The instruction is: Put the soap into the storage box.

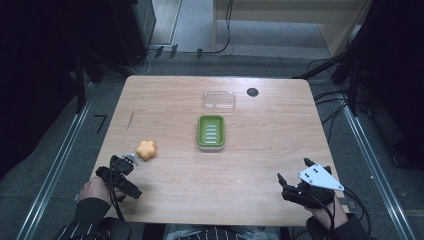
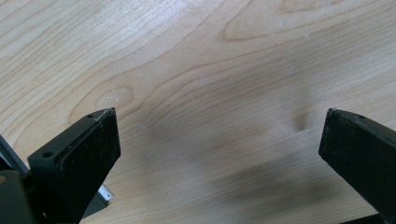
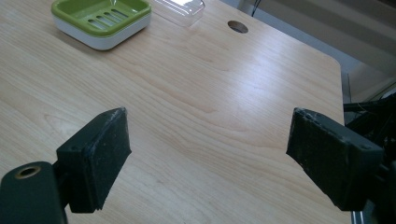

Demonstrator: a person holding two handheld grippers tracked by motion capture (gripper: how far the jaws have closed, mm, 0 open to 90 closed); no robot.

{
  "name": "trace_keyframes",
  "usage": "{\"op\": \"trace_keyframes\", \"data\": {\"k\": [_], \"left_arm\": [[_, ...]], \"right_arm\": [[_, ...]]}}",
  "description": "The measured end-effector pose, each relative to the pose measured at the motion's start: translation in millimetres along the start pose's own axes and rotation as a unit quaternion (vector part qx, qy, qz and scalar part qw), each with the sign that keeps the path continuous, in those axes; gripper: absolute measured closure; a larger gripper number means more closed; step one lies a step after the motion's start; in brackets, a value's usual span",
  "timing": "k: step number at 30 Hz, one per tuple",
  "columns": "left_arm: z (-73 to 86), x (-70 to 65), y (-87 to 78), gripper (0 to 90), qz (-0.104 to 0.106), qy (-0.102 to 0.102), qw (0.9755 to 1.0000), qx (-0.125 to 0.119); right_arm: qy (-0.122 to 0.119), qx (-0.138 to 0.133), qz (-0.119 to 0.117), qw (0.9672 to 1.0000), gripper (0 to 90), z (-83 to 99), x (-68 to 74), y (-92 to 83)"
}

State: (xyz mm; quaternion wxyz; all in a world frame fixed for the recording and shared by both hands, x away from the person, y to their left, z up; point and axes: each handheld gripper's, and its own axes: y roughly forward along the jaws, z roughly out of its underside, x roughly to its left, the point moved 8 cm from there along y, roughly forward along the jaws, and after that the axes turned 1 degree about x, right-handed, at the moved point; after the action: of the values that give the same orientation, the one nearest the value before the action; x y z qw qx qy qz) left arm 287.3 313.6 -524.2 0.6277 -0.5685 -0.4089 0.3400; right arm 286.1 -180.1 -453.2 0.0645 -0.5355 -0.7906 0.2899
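Pale wood grain covers the table [image 1: 210, 165], which stands on a grey floor with dark equipment and cables around it. From the high view, the left gripper [image 1: 131, 159] sits at the near left, held in a hand [image 1: 95, 191] whose striped sleeve comes in over the near edge; the tool angles toward the far right, its tip just beside an orange flower-shaped piece [image 1: 146, 149]. Whether they touch, I cannot tell. At the near right, the right gripper [image 1: 295, 172] rests low over the table, topped by its grey three-cornered plate and pointing away from the person. A green soap dish [image 1: 210, 132] lies mid-table, with a clear plastic lid [image 1: 219, 99] beyond it and a dark round hole [image 1: 252, 92] to the right of that lid.

Along the left gripper view, the left gripper [image 2: 219, 126] has its jaws spread wide over bare wood, with nothing between them, only soft shadows.

Along the right gripper view, the right gripper [image 3: 208, 130] also stands wide and empty. Beyond its jaws the green soap dish [image 3: 100, 18] shows its slotted insert and white base, with the clear plastic lid [image 3: 180, 8] and the hole [image 3: 237, 26] farther off.
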Motion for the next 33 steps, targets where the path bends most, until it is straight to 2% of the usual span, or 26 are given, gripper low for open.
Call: {"op": "trace_keyframes", "data": {"k": [8,11,12,17,20,24,33], "left_arm": [[0.5,0.0,0.4,0.0,0.007,0.007,0.9999,-0.004],[-3.1,0.8,-1.6,0.0,0.002,0.009,0.9999,-0.009],[-5.3,1.1,-2.3,0.0,0.001,0.009,0.9998,-0.018],[-8.7,0.9,-2.9,0.0,0.005,0.011,0.9997,-0.021],[-10.1,1.6,-4.0,0.0,0.004,0.009,0.9996,-0.027],[-12.0,2.9,-4.7,0.0,0.006,0.007,0.9995,-0.029],[-29.3,2.6,-6.8,0.0,0.005,0.006,0.9991,-0.042]], "right_arm": [[-0.005,0.000,0.000,1.0000,13.7,-1.3,2.6,0.7],[0.000,0.001,0.004,1.0000,13.7,-1.2,0.8,1.4],[0.000,0.001,0.004,1.0000,13.7,-1.2,0.8,1.4],[-0.009,0.004,0.001,1.0000,13.7,-2.1,4.0,1.7],[-0.003,0.001,0.002,1.0000,13.8,-2.1,2.8,1.1],[-0.006,0.002,0.001,1.0000,13.7,-2.4,3.8,1.9],[-0.006,0.003,0.002,1.0000,13.7,-2.1,3.3,1.1]]}}
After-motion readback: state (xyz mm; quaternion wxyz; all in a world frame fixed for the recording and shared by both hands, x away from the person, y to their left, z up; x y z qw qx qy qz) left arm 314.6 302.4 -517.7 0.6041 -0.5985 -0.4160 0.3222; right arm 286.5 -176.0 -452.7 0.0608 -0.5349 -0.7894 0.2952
